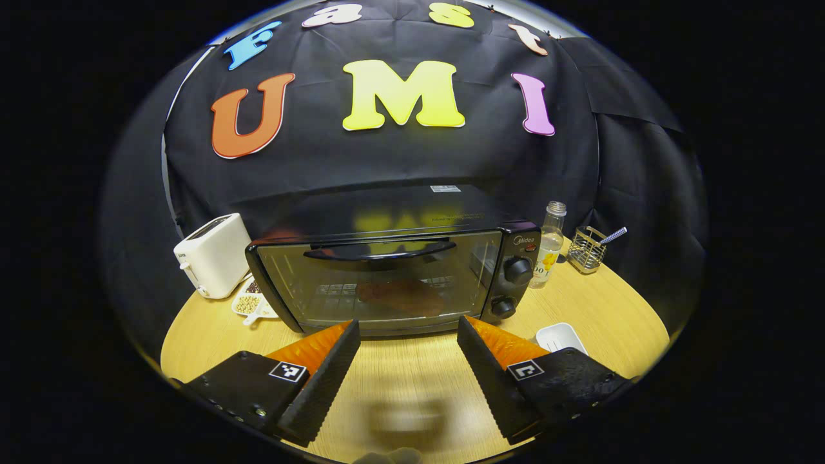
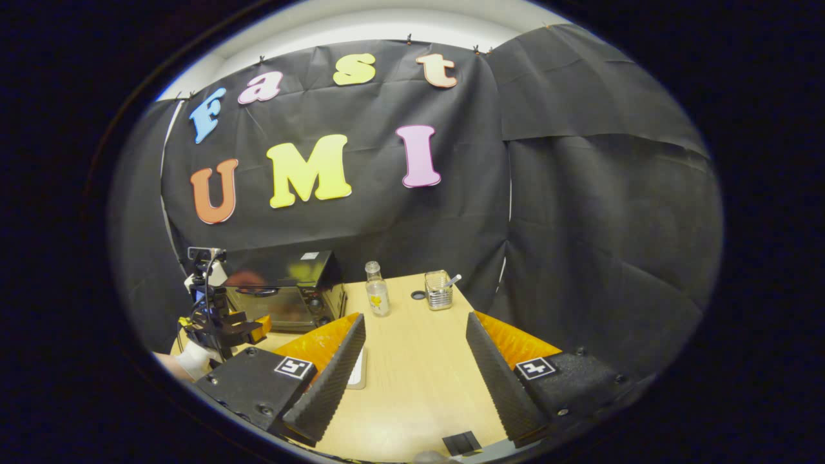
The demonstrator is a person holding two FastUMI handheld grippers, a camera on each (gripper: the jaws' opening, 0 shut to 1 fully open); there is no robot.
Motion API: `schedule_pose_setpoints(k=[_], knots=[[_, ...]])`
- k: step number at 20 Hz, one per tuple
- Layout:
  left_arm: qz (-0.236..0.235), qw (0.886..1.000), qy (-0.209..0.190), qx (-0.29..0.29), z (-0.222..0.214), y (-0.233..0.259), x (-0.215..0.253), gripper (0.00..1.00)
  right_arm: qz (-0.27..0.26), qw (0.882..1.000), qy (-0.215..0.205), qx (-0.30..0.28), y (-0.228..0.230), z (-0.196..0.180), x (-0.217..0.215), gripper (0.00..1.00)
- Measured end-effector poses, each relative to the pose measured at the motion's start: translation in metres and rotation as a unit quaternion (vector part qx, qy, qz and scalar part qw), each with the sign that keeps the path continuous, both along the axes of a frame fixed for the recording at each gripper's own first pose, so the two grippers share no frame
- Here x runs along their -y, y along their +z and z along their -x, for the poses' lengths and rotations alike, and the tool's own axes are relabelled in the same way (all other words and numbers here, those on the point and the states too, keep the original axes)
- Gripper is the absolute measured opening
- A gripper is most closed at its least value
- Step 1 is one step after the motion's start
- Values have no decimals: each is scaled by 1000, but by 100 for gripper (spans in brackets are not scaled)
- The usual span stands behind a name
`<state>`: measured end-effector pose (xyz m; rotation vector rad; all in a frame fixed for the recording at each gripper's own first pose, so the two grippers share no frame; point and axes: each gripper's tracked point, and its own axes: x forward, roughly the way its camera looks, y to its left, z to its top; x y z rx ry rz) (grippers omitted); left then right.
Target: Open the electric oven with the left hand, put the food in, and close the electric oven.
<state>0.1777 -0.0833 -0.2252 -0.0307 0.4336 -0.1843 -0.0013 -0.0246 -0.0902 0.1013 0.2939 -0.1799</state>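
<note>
Your left gripper [image 1: 408, 335] is spread wide and holds nothing, hovering over the wooden table [image 1: 412, 380] just in front of the black electric oven [image 1: 393, 277], whose glass door is closed with the food [image 1: 403, 296] lying inside on the rack. Your right gripper [image 2: 416, 328] is also wide and empty, further right, with the glass bottle [image 2: 376, 290] and wire holder [image 2: 438, 290] at the far edge.
</note>
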Motion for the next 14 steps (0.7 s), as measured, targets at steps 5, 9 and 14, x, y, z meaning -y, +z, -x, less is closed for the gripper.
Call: schedule_pose_setpoints(k=[5, 9, 14], knots=[[1, 1000, -3, 26, 26, 32, 3, 97, 4, 1000, 14, 20, 13, 8, 3, 100], [-1, 996, 4, 89, 67, 102, 0, 97, 9, 998, 41, 52, 30, 17, 8, 100], [9, 984, 33, 176, 149, 196, -18, 96, 23, 993, 74, 83, 56, 40, 23, 98]])
